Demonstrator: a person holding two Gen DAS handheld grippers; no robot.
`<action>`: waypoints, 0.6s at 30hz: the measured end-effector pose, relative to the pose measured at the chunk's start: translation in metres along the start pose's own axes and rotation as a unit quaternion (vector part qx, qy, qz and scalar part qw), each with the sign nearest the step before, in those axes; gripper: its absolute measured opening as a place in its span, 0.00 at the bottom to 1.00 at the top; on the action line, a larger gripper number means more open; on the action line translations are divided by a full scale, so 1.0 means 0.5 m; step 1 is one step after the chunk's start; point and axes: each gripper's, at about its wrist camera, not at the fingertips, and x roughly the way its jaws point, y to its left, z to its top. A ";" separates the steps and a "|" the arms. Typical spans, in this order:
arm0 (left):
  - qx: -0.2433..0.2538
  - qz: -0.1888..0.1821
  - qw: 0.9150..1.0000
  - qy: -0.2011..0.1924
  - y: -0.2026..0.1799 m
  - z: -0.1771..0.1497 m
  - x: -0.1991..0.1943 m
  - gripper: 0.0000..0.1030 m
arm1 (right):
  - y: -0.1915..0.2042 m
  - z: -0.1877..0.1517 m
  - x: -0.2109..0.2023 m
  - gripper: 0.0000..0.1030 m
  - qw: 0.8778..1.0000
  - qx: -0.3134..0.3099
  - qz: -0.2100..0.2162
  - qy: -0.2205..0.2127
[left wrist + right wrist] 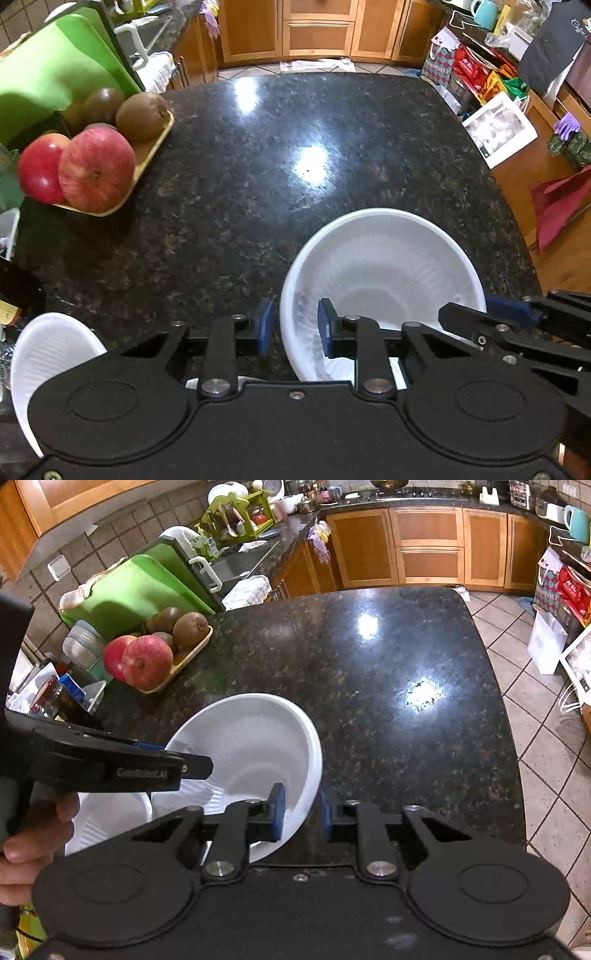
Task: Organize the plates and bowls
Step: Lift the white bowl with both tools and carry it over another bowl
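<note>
1. Left gripper (293,326), lower centre of the left wrist view: blue pads clamped on the near left rim of the bowl (384,280), one pad outside the wall, one inside.
2. Right gripper (298,814), lower centre of the right wrist view: pads clamped on the same bowl's opposite rim.
3. The bowl sat tilted above the dark counter (229,177), in the lower half of both views.
4. A second bowl (48,354) lay at lower left, beside the first.
5. A tray (147,155) of apples (96,173) and kiwis (142,114) stood at upper left.
</note>
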 end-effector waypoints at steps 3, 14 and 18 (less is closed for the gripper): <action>0.003 -0.006 1.000 0.003 -0.010 -0.005 -0.004 0.27 | -0.002 -0.009 -0.011 0.19 1.000 -0.003 -0.008 -0.005; 0.060 -0.015 0.998 0.011 -0.092 -0.050 -0.024 0.27 | -0.037 -0.081 -0.086 0.19 1.000 0.006 -0.029 -0.003; 0.080 -0.026 0.996 0.023 -0.117 -0.091 -0.042 0.27 | -0.041 -0.126 -0.130 0.19 1.000 0.009 -0.027 0.002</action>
